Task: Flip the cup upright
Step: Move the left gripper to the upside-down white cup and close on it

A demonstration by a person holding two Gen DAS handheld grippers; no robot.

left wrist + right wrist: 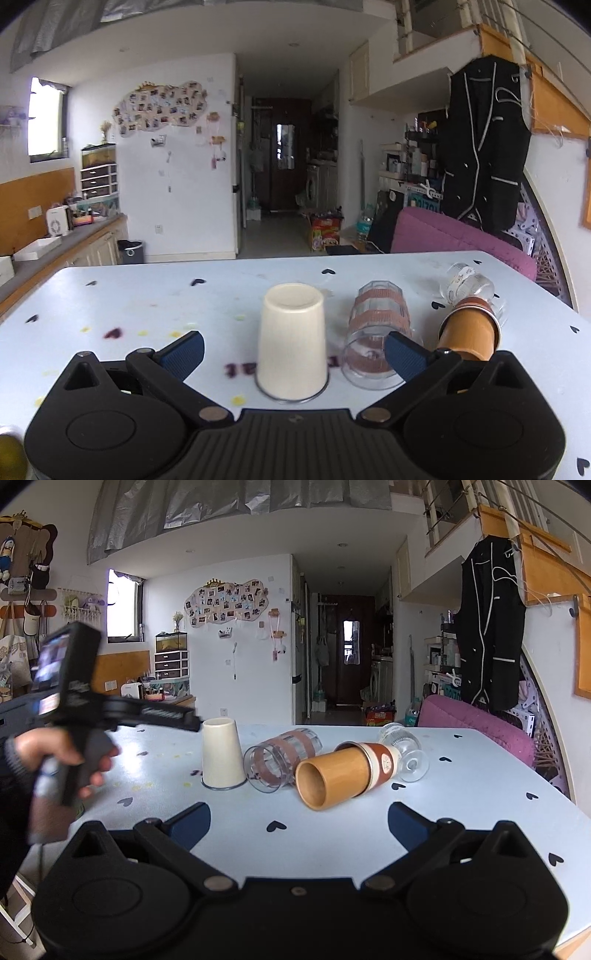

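Observation:
A cream cup [293,341] stands upside down on the pale table [147,306]; it also shows in the right wrist view [222,753]. My left gripper [293,349] is open, its blue fingers on either side of the cup without touching it. A clear glass with brown bands [376,332] lies on its side to the right [282,758]. An orange-brown cup [341,771] lies on its side, mouth toward me. A clear stemmed glass [404,747] lies behind it. My right gripper [299,825] is open and empty, low above the table in front of the orange cup.
The left gripper body and the hand holding it [74,738] show at the left of the right wrist view. A purple sofa [476,723] stands behind the table's right side. A counter with drawers [74,236] runs along the left wall.

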